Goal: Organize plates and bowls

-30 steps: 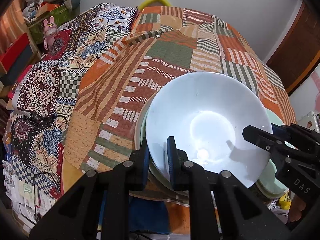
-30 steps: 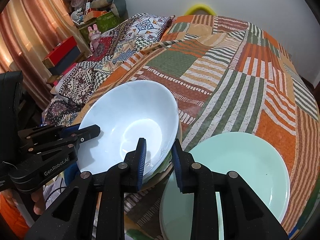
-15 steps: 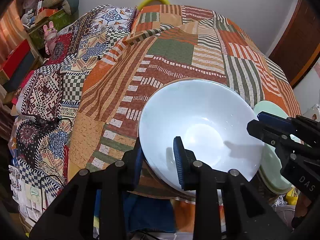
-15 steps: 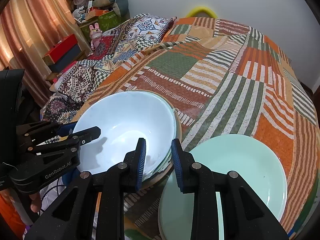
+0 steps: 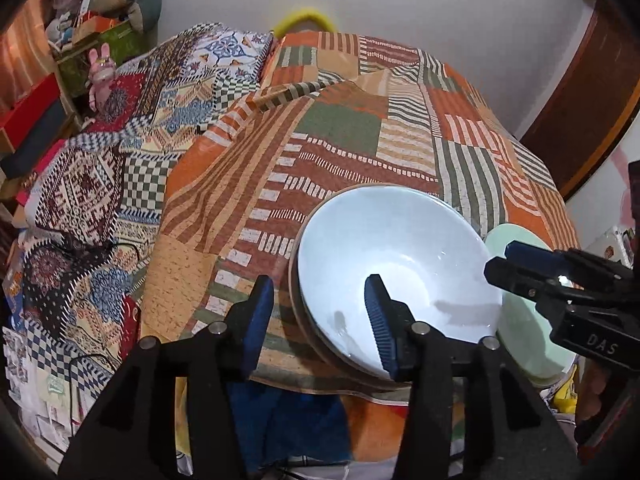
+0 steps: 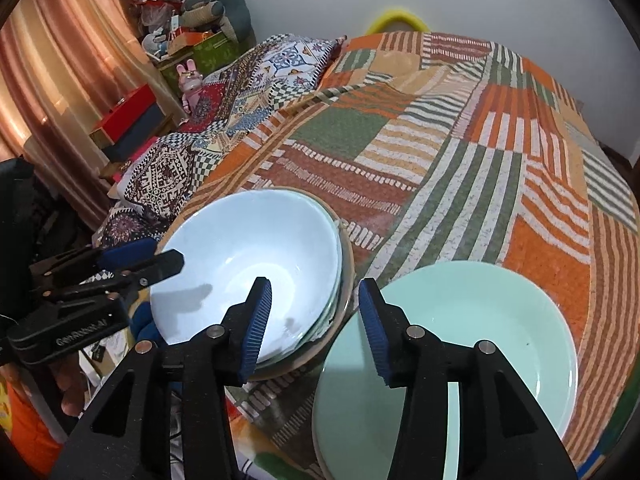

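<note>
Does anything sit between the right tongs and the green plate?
Nothing visible does. The right tongs are open, empty, just above the near-left rim of the green plate. The white bowl stack sits to the left, beside the plate, not in the path.

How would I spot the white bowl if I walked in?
Find the bed with the striped patchwork quilt. At its near edge sits a stack of bowls; the white bowl is the top one. Its neighbour, the plate to its right, is pale green and much flatter.
</note>
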`<act>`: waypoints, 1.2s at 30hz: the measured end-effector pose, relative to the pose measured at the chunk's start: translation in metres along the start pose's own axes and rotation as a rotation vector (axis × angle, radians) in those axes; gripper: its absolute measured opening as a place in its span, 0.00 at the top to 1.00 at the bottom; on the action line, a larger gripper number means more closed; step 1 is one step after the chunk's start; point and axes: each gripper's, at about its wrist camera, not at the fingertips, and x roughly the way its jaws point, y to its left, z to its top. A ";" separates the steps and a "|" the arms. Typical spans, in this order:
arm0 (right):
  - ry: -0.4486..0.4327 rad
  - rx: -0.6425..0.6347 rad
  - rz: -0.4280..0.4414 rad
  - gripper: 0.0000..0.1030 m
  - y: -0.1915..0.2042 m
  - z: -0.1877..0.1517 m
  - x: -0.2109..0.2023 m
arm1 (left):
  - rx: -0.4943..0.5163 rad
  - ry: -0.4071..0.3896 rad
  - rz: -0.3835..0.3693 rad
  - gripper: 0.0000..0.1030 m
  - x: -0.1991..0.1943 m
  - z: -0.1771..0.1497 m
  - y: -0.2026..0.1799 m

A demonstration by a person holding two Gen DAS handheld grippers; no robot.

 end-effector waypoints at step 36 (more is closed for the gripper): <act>0.070 0.052 0.018 0.56 -0.003 0.004 0.035 | -0.070 0.076 -0.155 0.55 0.047 -0.012 0.013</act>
